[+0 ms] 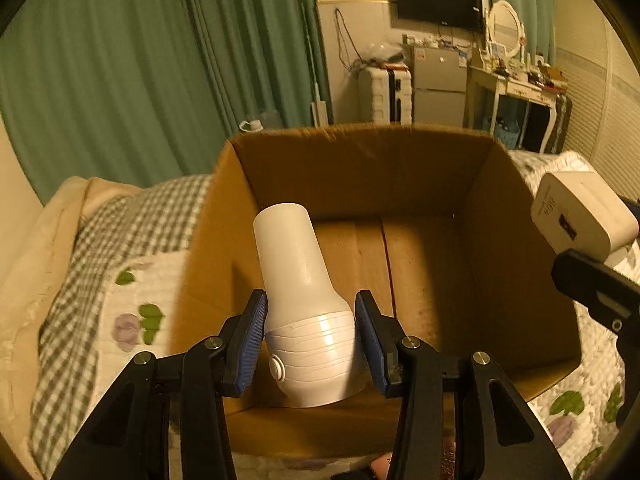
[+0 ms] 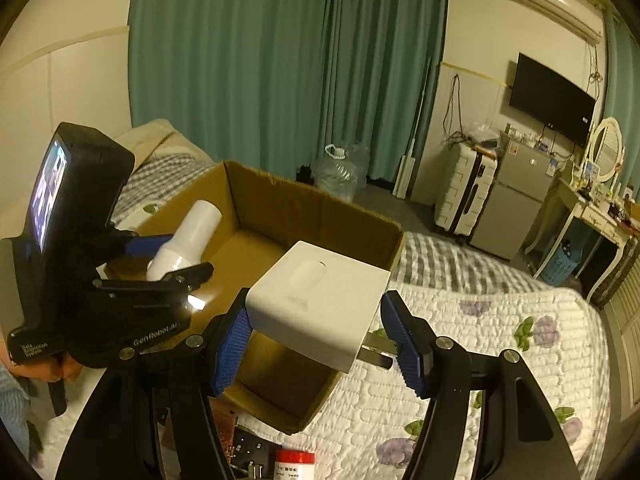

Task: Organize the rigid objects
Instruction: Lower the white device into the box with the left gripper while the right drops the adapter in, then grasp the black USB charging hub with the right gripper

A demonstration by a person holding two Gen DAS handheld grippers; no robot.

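My left gripper [image 1: 311, 330] is shut on a white flask-shaped device [image 1: 304, 304] with a round button, and holds it over the open cardboard box [image 1: 360, 168]. The device also shows in the right wrist view [image 2: 184, 240], held above the box's left side. My right gripper [image 2: 316, 340] is shut on a white plug adapter [image 2: 320, 300] with metal prongs, above the box's near right corner [image 2: 312, 416]. The adapter shows at the right edge of the left wrist view [image 1: 580, 212]. The box floor looks bare.
The box sits on a bed with a white floral quilt [image 2: 480, 360] and a checked blanket [image 1: 120, 240]. A red-capped bottle [image 2: 294, 466] and a dark item lie at the front. Green curtains, a suitcase, a fridge and a dressing table stand behind.
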